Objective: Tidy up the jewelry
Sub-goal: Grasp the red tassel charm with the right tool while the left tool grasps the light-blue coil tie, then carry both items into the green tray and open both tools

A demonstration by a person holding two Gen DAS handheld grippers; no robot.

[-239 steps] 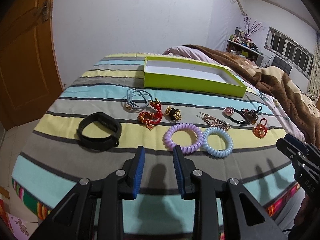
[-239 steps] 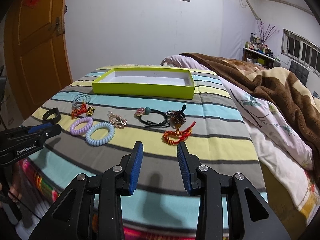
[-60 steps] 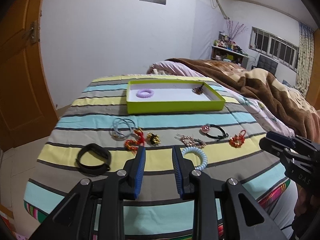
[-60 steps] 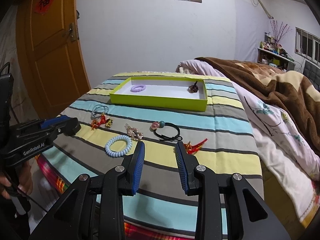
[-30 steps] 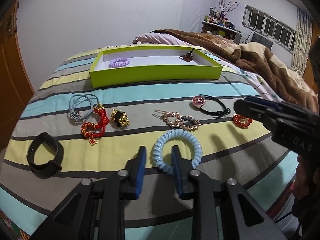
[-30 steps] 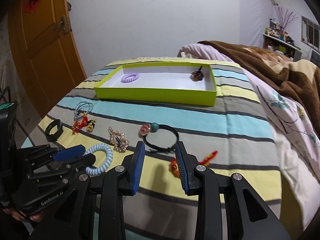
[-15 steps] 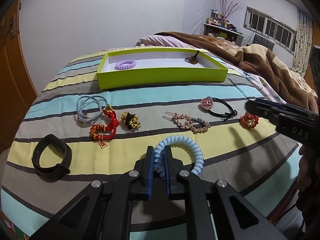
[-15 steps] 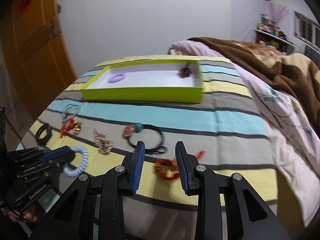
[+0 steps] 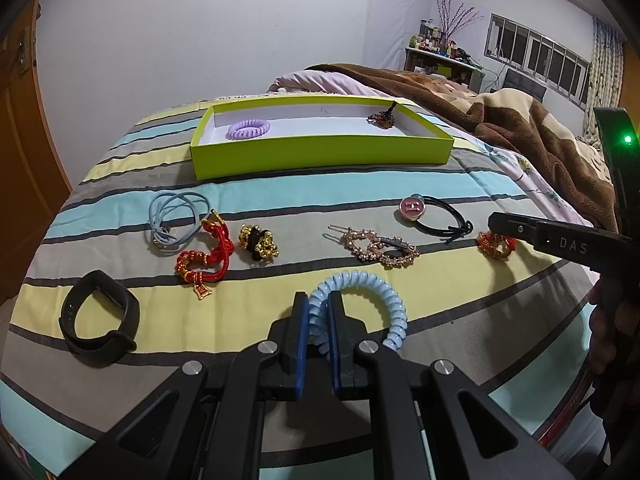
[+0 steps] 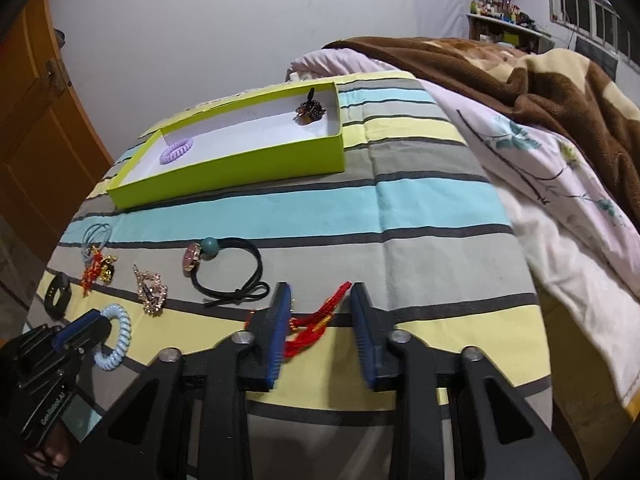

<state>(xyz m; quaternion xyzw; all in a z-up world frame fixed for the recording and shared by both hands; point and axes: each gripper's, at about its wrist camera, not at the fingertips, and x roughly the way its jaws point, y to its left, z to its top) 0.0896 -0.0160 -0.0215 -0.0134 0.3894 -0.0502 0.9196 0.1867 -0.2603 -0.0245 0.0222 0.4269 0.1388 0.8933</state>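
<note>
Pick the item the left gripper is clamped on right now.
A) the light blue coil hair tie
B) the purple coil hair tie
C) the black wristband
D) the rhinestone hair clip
A: the left gripper has its blue pads shut on the near edge of the light blue coil hair tie, while the right gripper stands open around the red knotted bracelet.

Left gripper [image 9: 318, 320]: low over the bed, jaws pinched together on the blue coil hair tie [image 9: 362, 304].
Right gripper [image 10: 318, 308]: low, tilted, jaws spread apart either side of the red knotted cord bracelet [image 10: 316, 326], not gripping it.
</note>
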